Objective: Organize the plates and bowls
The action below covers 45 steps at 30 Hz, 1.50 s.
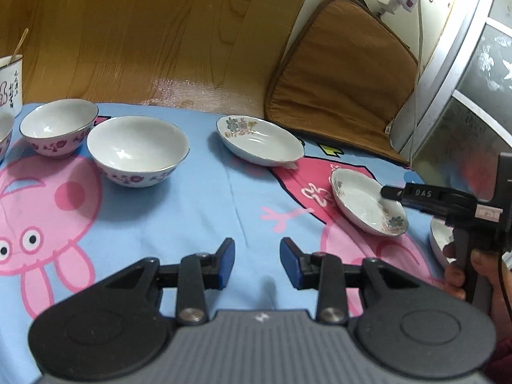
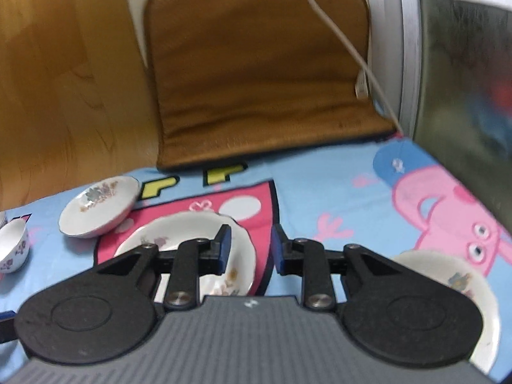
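Left gripper [image 1: 257, 262] tipped down, jaws a little apart, holding nothing, right gripper [image 2: 250, 247] tipped down, jaws apart, empty

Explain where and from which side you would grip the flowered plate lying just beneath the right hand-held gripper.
Probably by its raised rim. The plate lies flat and shallow on the cloth, so only the upturned edge offers the fingers a hold. Come from above at the near edge, one finger inside and one outside. The right hand-held gripper is open and empty.
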### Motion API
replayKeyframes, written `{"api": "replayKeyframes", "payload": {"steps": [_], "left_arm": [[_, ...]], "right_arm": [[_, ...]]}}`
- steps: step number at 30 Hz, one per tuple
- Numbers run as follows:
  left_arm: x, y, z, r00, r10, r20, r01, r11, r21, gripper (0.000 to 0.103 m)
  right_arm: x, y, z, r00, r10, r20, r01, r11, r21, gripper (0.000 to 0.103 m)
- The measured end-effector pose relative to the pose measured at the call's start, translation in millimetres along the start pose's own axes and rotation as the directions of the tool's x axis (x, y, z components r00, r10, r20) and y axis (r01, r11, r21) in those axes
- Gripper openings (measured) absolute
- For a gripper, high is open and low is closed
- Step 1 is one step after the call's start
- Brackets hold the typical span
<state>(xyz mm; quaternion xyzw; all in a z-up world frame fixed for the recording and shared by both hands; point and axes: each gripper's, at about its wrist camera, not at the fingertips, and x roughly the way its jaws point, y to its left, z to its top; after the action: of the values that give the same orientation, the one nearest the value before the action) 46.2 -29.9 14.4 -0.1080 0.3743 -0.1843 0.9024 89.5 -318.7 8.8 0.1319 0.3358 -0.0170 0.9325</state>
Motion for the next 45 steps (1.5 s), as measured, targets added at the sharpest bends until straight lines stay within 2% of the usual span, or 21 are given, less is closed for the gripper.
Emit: {"api": "replayKeyframes", "payload": {"steps": [3,5,7,10,16,25,28,30,32,34,37,41,45], "left_arm": [[2,4,-3,1.000,-0.024,-0.011,0.024,1.000,-0.015,0.031],[-1,7,-4,0.999,-0.034,-0.013,0.034,0.999,-0.023,0.031],[-2,10,-3,0.999,-0.040,-0.010,0.040,0.999,-0.036,0.031],[-4,14,-2,0.999,-0.043,-0.004,0.043,0.998,-0.054,0.032],[-8,15,-3,1.000,-0.011,-0.004,0.010,0.999,-0.053,0.032],[-3,18,-4,0.999,0.025,-0.023,-0.026,0.998,-0.052,0.031],[-5,15,-4,1.000,0.016,-0.024,-0.017,0.999,-0.040,0.028],[-8,13,-4,1.000,0.017,-0.018,-0.018,0.999,-0.033,0.027],[-9,12,-4,1.000,0.018,-0.016,-0.018,0.999,-0.031,0.028],[-11,12,-4,1.000,0.013,-0.020,-0.014,0.999,-0.035,0.027],[-14,11,-5,1.000,0.012,-0.020,-0.012,0.999,-0.031,0.027],[-14,4,-7,1.000,0.004,-0.025,-0.004,1.000,-0.016,0.027],[-8,0,-11,0.999,0.004,-0.049,-0.005,1.000,-0.006,0.021]], "right_arm": [[-3,7,-10,0.999,0.026,-0.029,-0.026,1.000,0.006,0.021],[-12,12,-16,0.997,0.069,-0.032,-0.068,0.997,0.022,0.013],[-24,20,-24,0.990,0.133,-0.042,-0.131,0.991,0.042,0.013],[-39,36,-38,0.984,0.178,-0.032,-0.177,0.984,0.022,0.013],[-61,52,-56,0.956,0.288,-0.048,-0.286,0.957,0.053,0.013],[-80,59,-73,0.909,0.402,-0.113,-0.389,0.913,0.123,0.014],[-95,66,-87,0.904,0.410,-0.122,-0.404,0.912,0.077,0.018],[-102,67,-92,0.908,0.400,-0.122,-0.397,0.917,0.047,0.023],[-106,63,-93,0.931,0.355,-0.087,-0.354,0.935,0.033,0.033],[-108,56,-89,0.947,0.319,-0.043,-0.317,0.947,0.040,0.033],[-105,45,-81,0.954,0.298,-0.005,-0.297,0.952,0.073,0.033],[-92,43,-75,0.957,0.291,-0.002,-0.290,0.954,0.081,0.033],[-78,46,-76,0.960,0.280,-0.016,-0.278,0.957,0.085,0.032]]}}
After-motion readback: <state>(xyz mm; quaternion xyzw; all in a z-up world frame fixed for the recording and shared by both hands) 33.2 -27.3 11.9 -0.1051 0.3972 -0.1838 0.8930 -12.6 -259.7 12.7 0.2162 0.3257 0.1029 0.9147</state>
